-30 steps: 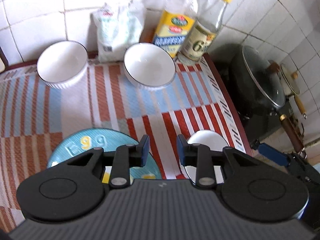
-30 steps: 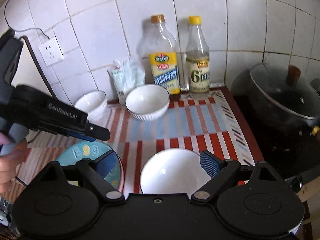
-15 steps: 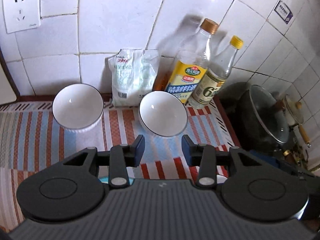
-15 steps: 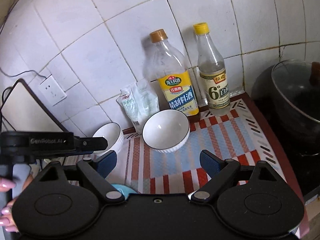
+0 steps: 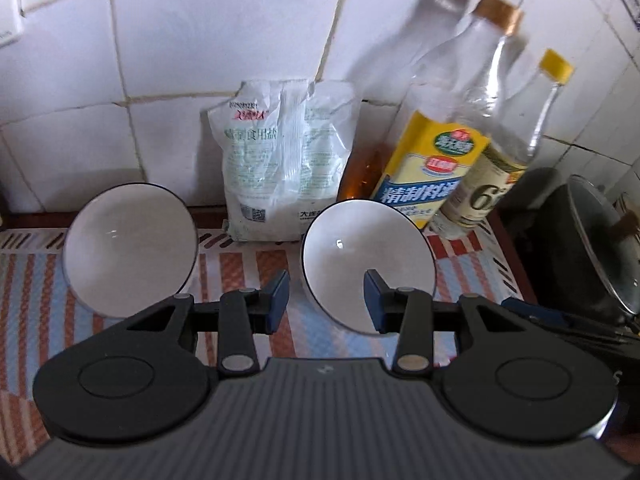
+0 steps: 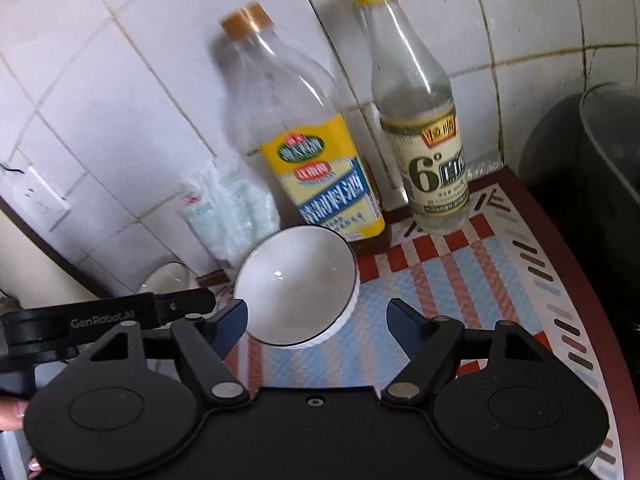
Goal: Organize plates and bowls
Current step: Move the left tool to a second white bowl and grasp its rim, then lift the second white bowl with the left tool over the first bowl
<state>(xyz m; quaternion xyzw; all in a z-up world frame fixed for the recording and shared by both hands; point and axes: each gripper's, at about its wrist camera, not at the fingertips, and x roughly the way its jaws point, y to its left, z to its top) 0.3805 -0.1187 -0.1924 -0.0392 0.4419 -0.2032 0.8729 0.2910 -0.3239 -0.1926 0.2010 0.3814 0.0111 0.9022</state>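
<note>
Two white bowls with dark rims stand on the striped mat near the tiled wall. In the left wrist view the left bowl [image 5: 128, 248] is far left and the right bowl [image 5: 366, 264] sits just ahead of my left gripper [image 5: 326, 296], which is open and empty; its right fingertip overlaps the bowl's near rim. In the right wrist view the right bowl [image 6: 296, 286] lies just ahead of my open, empty right gripper [image 6: 316, 320]. The left bowl [image 6: 168, 278] peeks out behind the left gripper's body [image 6: 104, 320].
A salt bag [image 5: 284, 168], a yellow-labelled bottle [image 5: 436, 160] and a vinegar bottle [image 6: 428, 140] stand against the wall behind the bowls. A dark pot with a glass lid [image 5: 592, 248] is at the right, past the mat's edge [image 6: 560, 280].
Both grippers have moved forward toward the wall and the two bowls. The blue plate and the near white bowl have dropped out of view. Both grippers stay open.
</note>
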